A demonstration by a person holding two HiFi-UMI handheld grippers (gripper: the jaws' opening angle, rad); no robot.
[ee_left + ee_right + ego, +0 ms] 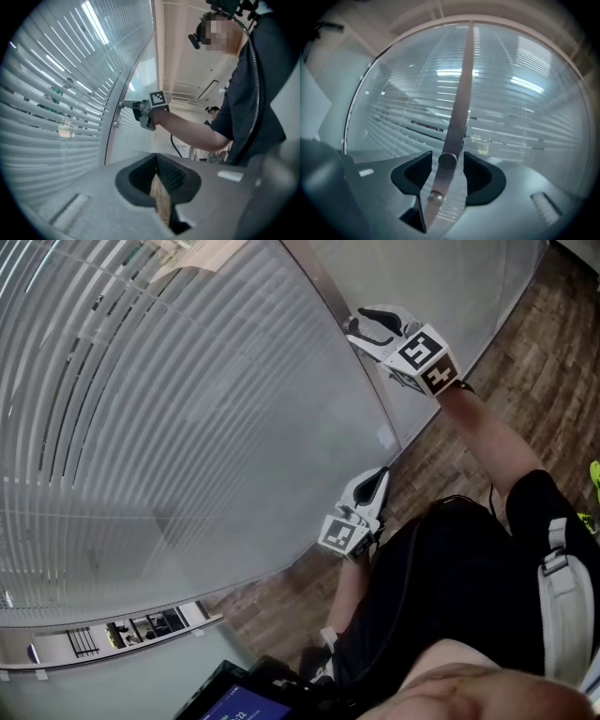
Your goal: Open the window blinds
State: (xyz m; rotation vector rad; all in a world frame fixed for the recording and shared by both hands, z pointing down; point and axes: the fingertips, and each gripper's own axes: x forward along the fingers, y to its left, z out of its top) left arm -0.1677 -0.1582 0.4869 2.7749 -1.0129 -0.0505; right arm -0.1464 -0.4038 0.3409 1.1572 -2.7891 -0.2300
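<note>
In the head view, the blinds (pixel 141 409) fill the left half behind glass, slats nearly flat. Your right gripper (pixel 361 329) sits at 1 o'clock against the metal strip (pixel 370 381). Your left gripper (pixel 380 476) hangs just off centre toward 4 o'clock, pointing up along the glass.

In the left gripper view, its jaws at 6 o'clock stand only a slit apart (just floor (pixel 161 206) shows between them).

In the right gripper view, the jaws are apart, one on each side of a round knob (pixel 446 160) on the strip, with a small gap on both sides. The blinds lie beyond, from 9 to 3 o'clock.
</note>
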